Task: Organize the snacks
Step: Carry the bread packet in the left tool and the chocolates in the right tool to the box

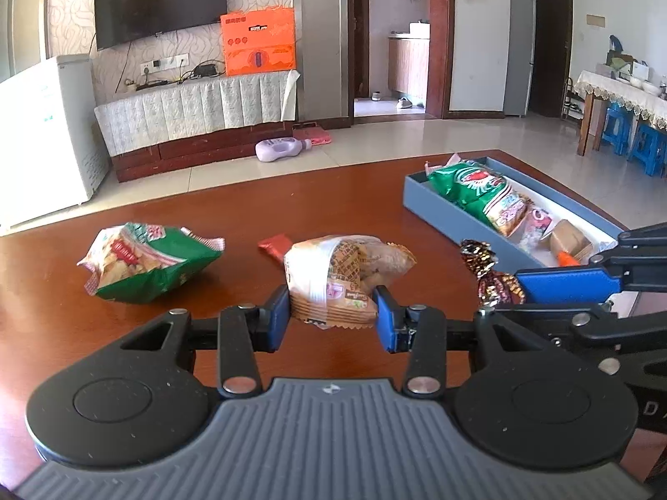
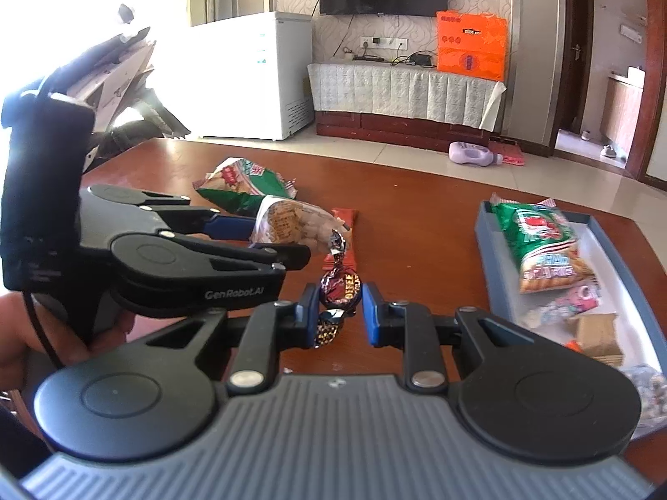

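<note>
- Left wrist view: the left tool (image 1: 332,312) has its blue pads pressed against both sides of a biscuit packet (image 1: 339,275), jaws about half apart, holding it above the worktop (image 1: 233,204).
- Ahead to its left lies a green snack bag (image 1: 150,260); a small red wrapper (image 1: 275,246) shows just behind the held packet.
- To its right, the right tool (image 1: 517,287) grips a twisted foil candy (image 1: 483,266); beyond it sits a blue tray (image 1: 442,208) with a green cracker bag (image 1: 475,191) inside.
- Right wrist view: the right tool (image 2: 337,312), jaws nearly together, clamps the foil candy (image 2: 339,287) clear of the worktop (image 2: 417,225).
- To its left, the left tool (image 2: 250,237) carries the biscuit packet (image 2: 292,225), a hand (image 2: 50,333) below it.
- The blue tray (image 2: 487,241) lies to the right, holding the green cracker bag (image 2: 542,246) and smaller snacks.
</note>
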The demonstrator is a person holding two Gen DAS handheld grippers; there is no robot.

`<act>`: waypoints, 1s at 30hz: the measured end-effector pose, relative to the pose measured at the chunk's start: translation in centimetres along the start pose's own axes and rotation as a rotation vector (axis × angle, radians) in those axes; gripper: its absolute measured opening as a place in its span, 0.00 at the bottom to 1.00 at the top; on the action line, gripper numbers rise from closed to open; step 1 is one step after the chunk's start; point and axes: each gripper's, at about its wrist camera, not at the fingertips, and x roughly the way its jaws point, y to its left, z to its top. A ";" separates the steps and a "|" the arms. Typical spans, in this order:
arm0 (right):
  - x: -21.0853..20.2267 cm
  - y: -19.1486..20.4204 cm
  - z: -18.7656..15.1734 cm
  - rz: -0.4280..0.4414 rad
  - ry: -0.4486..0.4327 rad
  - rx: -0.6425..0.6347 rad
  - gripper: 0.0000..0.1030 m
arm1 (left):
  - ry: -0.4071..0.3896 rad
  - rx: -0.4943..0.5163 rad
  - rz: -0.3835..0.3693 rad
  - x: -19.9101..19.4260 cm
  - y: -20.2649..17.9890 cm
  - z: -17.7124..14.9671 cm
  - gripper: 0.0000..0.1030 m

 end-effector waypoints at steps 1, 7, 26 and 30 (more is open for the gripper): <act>-0.2 -0.2 0.0 -0.004 -0.002 0.001 0.25 | 0.000 -0.001 0.000 0.1 -0.3 0.2 0.47; -1.7 -2.1 -0.5 -0.024 -0.017 0.026 0.25 | -0.005 0.005 -0.009 0.7 -2.5 1.3 0.47; -4.6 -8.4 -1.8 -0.127 -0.052 0.115 0.25 | -0.018 0.078 -0.105 3.3 -10.7 2.8 0.47; -5.0 -9.3 -2.0 -0.139 -0.052 0.123 0.25 | -0.017 0.089 -0.121 3.8 -11.6 2.9 0.47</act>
